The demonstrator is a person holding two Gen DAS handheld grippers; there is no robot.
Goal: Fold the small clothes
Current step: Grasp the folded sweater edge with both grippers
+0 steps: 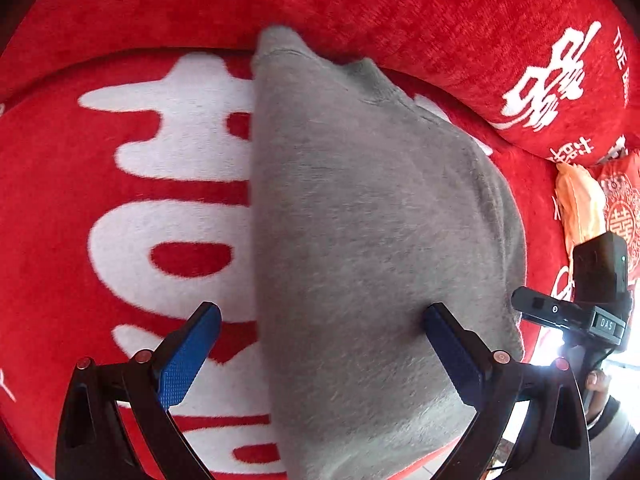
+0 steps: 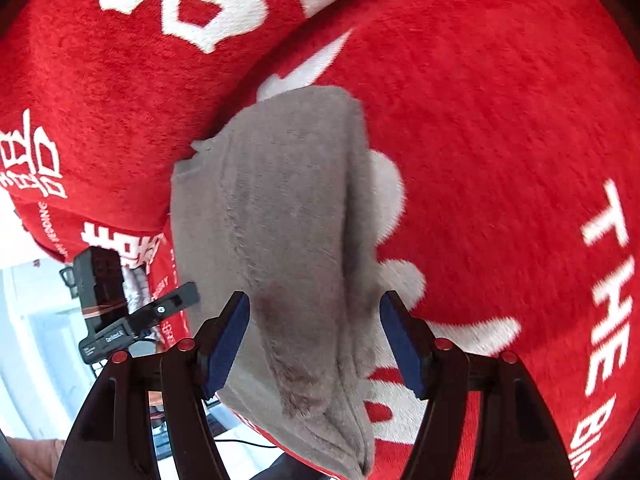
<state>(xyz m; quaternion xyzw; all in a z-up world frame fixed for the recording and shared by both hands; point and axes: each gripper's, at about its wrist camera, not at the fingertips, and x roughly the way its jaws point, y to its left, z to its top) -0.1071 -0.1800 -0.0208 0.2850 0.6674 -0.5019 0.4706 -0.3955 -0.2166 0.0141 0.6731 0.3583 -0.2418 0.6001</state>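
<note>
A small grey fleece garment (image 1: 360, 220) lies folded on a red sofa seat with white characters (image 1: 168, 152). Its straight folded edge runs down the middle of the left wrist view. My left gripper (image 1: 320, 332) is open, its blue pads straddling that edge just above the cloth near the sofa's front. In the right wrist view the same garment (image 2: 288, 240) shows as a narrow folded strip. My right gripper (image 2: 314, 328) is open, its pads on either side of the strip's near end. The other gripper shows at each view's edge (image 1: 592, 304) (image 2: 120, 312).
The red sofa backrest (image 1: 400, 8) rises right behind the garment's far end. An orange cloth (image 1: 580, 208) and a red patterned cushion (image 1: 620, 208) lie on the seat to the right. The sofa's front edge and bright floor (image 2: 40, 320) are close below the grippers.
</note>
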